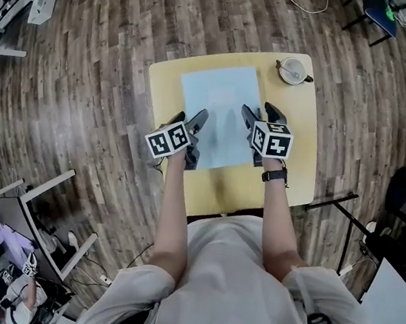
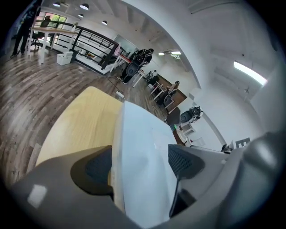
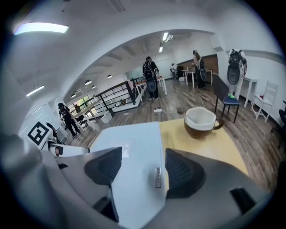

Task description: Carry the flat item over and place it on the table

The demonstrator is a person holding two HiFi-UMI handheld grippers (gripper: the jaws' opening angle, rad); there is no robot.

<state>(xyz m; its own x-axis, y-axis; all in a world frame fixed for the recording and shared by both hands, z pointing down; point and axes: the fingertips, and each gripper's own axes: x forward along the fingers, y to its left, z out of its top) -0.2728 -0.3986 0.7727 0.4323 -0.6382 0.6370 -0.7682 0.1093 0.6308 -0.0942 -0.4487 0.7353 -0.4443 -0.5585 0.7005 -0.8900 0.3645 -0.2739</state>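
A pale blue flat item point(image 1: 217, 108) lies flat on the yellow table point(image 1: 290, 168). My left gripper point(image 1: 190, 116) sits over its near left edge and my right gripper point(image 1: 259, 112) over its near right edge. In the left gripper view the item point(image 2: 143, 152) fills the gap between the wide-spread jaws of the gripper point(image 2: 138, 167), with the tabletop point(image 2: 80, 125) to its left. The right gripper view shows the item point(image 3: 134, 147) and its side edge between the spread jaws of that gripper point(image 3: 139, 169). Both grippers are open, and neither jaw pair pinches the item.
A brown and white cup point(image 1: 293, 71) stands at the table's far right corner, beyond the right gripper point(image 3: 200, 120). Wooden floor surrounds the table. A black stand point(image 1: 344, 211) is close on the right, a blue chair point(image 1: 375, 14) farther off. People point(image 3: 149, 76) stand in the background.
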